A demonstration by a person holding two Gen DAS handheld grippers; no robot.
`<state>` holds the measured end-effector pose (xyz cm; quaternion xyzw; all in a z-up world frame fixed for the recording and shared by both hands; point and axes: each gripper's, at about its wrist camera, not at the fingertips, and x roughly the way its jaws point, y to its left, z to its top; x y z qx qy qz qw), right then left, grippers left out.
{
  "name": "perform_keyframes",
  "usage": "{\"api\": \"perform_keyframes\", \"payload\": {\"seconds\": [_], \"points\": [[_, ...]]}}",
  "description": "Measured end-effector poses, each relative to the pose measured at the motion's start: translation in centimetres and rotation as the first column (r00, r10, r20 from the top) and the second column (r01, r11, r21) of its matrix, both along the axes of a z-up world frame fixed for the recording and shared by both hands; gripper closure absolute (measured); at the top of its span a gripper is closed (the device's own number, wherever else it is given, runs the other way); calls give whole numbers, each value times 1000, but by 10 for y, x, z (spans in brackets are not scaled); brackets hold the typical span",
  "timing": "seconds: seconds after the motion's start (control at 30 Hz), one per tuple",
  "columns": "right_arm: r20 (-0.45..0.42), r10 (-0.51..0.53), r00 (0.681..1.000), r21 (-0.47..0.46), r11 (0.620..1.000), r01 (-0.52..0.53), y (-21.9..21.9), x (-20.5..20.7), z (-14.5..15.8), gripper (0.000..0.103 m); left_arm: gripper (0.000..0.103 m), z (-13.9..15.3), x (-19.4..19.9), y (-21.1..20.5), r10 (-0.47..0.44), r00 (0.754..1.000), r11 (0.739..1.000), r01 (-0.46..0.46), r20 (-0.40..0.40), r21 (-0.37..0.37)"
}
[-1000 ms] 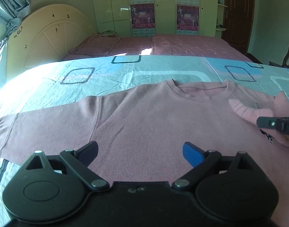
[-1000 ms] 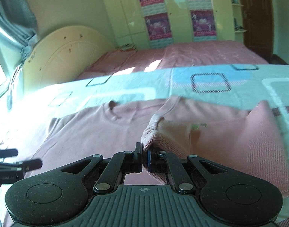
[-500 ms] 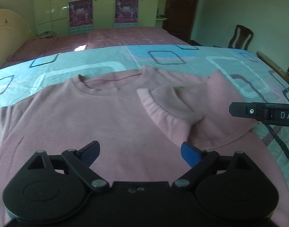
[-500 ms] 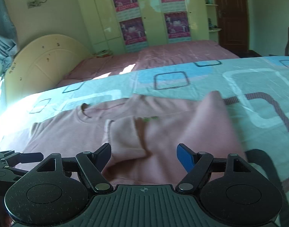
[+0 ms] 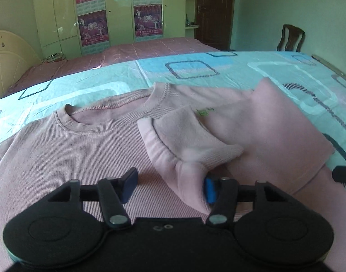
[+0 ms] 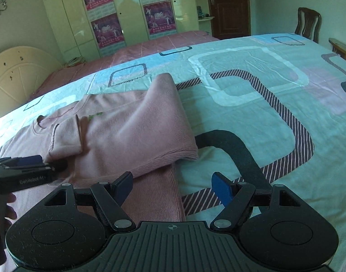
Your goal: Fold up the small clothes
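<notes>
Pink sweater is lying mid-bed w/ rt sleeve folded in; left gripper is closing round its cuff; right gripper is hanging wide, empty; other sleeve, body folds remaining.

Soft, dimmish daylight, bluish-green cast, glare on wardrobe doors, fisheye-bent edges.

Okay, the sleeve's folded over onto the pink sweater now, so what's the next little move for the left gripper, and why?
Probably finish closing the left gripper on the sleeve cuff. Its jaws are closing with the bunched cuff fabric between them, one pad already against it. The cuff lies crumpled on the pink sweater, so gripping it would let you pull the sleeve flat. The right gripper is open and empty.
</notes>
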<state>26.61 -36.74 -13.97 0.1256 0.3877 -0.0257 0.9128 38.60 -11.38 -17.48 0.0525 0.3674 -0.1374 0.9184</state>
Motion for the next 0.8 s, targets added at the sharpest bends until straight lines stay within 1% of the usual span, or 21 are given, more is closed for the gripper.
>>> {"api": "perform_keyframes", "payload": {"seconds": [0.03, 0.07, 0.13, 0.2, 0.27, 0.33, 0.37, 0.4, 0.43, 0.47, 0.5, 0.53, 0.57, 0.6, 0.7, 0.73, 0.8], "points": [[5, -7, 1000, -17, 1000, 7, 0, 1, -2, 27, 73, 2, 2, 4, 6, 1000, 999, -6, -1, -32], [6, -11, 1000, -30, 999, 11, 0, 2, -3, 27, 77, 3, 5, 7, 12, 1000, 998, -12, -6, -54], [5, -18, 1000, -44, 999, 18, 1, 9, -7, 28, 89, 5, 10, 10, 26, 1000, 996, -26, -7, -81], [8, -12, 1000, -46, 999, 13, 2, 14, -9, 28, 90, 13, 9, 17, 45, 999, 991, -43, 9, -130], [11, -2, 1000, -50, 999, 3, 5, 22, -11, 28, 90, 28, 6, 27, 85, 996, 977, -76, 38, -200], [3, 8, 1000, -48, 999, -8, 9, 31, -15, 28, 91, 44, 3, 39, 121, 991, 955, -99, 63, -280], [-4, 14, 1000, -47, 999, -14, 11, 36, -18, 28, 91, 51, 2, 43, 134, 988, 948, -105, 77, -300], [-4, 16, 1000, -45, 999, -16, 13, 41, -20, 34, 91, 57, 1, 47, 144, 985, 945, -109, 94, -308], [-2, 21, 1000, -38, 999, -21, 15, 46, -22, 44, 91, 62, 1, 52, 151, 983, 943, -111, 107, -315], [-7, 23, 1000, -28, 999, -23, 16, 52, -24, 61, 91, 64, 1, 56, 157, 982, 941, -116, 107, -317], [-9, 19, 1000, -20, 1000, -19, 17, 58, -26, 69, 91, 65, 1, 62, 169, 980, 940, -129, 104, -316], [-12, 15, 1000, -15, 1000, -15, 16, 61, -27, 73, 91, 64, 0, 68, 185, 977, 939, -144, 105, -312], [-12, 11, 1000, -2, 1000, -11, 14, 63, -26, 82, 91, 62, -1, 75, 202, 974, 939, -162, 103, -305], [-9, -2, 1000, 13, 1000, 2, 11, 63, -25, 94, 91, 58, -2, 84, 227, 969, 935, -190, 96, -299], [-1, -73, 997, 57, 996, 73, -3, 54, -22, 94, 92, 39, -6, 104, 284, 959, 916, -263, 26, -303], [-13, -80, 997, 56, 995, 80, -4, 52, -23, 94, 95, 31, -8, 108, 296, 955, 914, -283, -2, -291], [-28, -68, 997, 38, 997, 69, -2, 48, -26, 94, 95, 17, -10, 113, 300, 952, 912, -305, -59, -274]]}}
